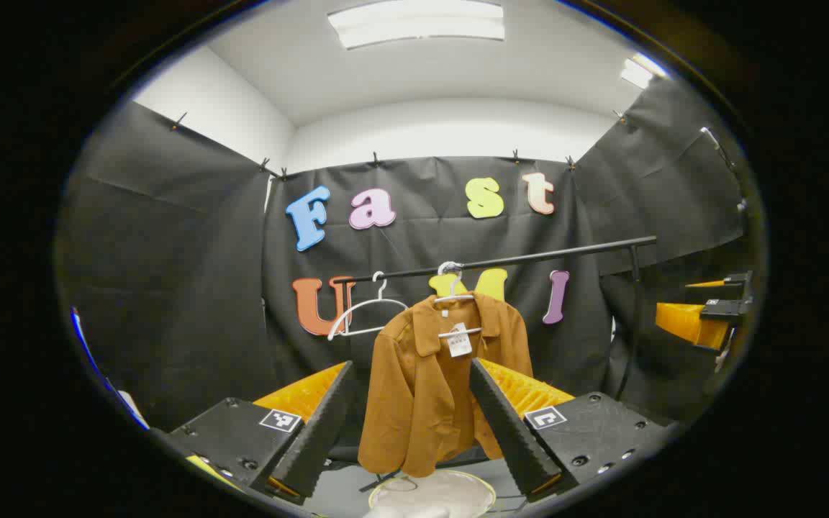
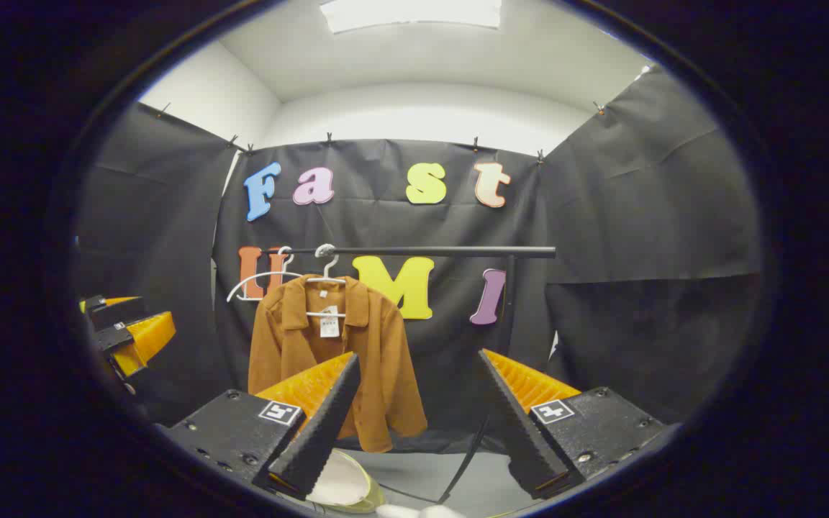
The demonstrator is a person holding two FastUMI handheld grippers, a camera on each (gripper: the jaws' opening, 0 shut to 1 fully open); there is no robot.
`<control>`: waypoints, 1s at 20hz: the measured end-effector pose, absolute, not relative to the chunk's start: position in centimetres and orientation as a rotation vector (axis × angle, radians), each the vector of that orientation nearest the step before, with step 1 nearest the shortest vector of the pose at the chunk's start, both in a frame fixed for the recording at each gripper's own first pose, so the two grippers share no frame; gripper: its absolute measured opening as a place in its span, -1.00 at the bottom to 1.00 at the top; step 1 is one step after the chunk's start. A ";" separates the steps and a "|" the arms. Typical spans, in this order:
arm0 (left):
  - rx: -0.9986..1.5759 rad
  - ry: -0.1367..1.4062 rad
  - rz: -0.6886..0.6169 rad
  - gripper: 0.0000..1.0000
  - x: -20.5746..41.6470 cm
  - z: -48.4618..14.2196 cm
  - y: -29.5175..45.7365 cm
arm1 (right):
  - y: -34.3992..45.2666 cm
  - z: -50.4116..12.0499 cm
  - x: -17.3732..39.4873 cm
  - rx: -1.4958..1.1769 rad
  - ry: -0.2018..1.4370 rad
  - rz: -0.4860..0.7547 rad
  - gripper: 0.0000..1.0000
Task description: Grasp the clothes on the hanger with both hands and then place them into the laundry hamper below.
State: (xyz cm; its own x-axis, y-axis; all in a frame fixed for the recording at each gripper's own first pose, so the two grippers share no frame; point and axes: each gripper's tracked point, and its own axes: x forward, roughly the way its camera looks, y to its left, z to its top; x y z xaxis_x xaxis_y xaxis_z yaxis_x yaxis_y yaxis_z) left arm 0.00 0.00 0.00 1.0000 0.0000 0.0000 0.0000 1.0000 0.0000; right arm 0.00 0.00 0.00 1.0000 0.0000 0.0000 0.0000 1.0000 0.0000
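From the left gripper view I see the rust-brown collared jacket hanging on a white wire hanger from the black horizontal rail, straight ahead of my left gripper. Its jaws stand wide apart, the jacket showing in the gap between them but farther off, not touched. A second, bare white hanger hangs on the rail just beside the jacket. Below the jacket lies the pale round rim of the laundry hamper. At the edge of this view my right gripper shows, well apart from the jacket.

In the right gripper view, my right gripper also has its jaws wide, with nothing held; the jacket hangs left of centre, partly behind one finger.
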 end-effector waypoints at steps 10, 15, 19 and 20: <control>-0.029 0.006 0.002 1.00 2.9 -1.3 -0.6 | 2.2 -0.6 3.0 -0.006 0.005 0.073 1.00; 0.000 -0.038 -0.017 1.00 5.5 -0.8 -2.1 | 3.0 -1.5 6.4 0.008 0.012 0.119 1.00; 0.046 -0.068 -0.005 0.96 8.5 -1.0 -2.2 | 3.9 -2.3 10.3 0.013 0.023 0.151 1.00; 0.049 -0.064 -0.007 0.97 9.5 -1.6 -2.4 | 4.3 -2.3 11.3 0.019 0.020 0.168 1.00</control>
State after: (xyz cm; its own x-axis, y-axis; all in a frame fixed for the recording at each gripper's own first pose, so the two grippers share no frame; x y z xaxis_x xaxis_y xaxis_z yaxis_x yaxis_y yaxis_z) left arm 9.53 -2.43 -1.56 0.9979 -0.0085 0.0635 0.0054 0.9988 0.0490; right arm 11.33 4.30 -2.31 0.9856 0.1678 -0.0182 -0.1675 0.9857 0.0207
